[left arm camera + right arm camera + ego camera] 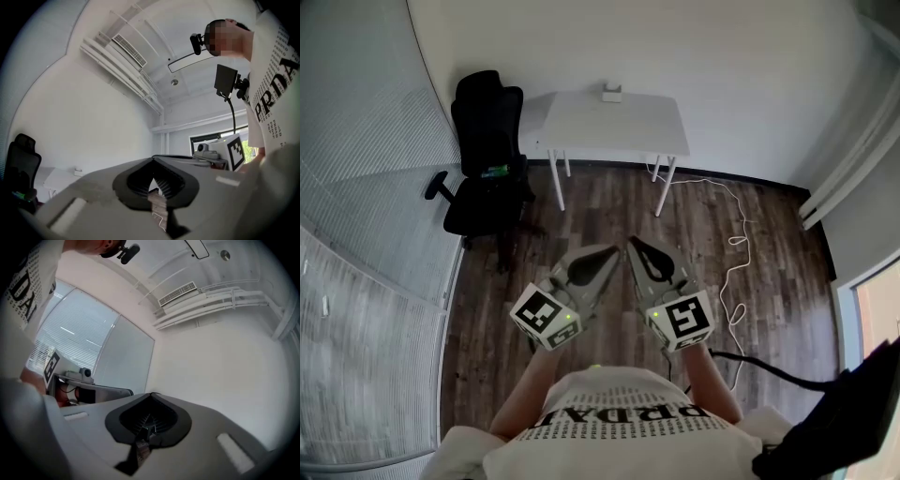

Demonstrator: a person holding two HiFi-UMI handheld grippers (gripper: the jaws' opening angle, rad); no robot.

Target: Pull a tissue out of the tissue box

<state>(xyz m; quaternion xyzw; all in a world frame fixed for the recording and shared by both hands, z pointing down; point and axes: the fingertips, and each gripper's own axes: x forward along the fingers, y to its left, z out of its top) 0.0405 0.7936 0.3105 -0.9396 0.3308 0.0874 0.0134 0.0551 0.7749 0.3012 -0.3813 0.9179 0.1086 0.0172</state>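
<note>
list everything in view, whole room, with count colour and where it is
table: one, white, by the far wall
box: one, white, far edge of the table; too small to tell its kind
chair: one, black, left of the table, something green on its seat
white cable: one, white, on the floor right of the table
black cable: one, black, on the floor near the person's right side
floor: one, dark wood
blinds: grey, along the left wall
panel: one, black, at the person's right
shirt: one, white with black print
left gripper: one, grey, shut, empty
right gripper: one, grey, shut, empty
</note>
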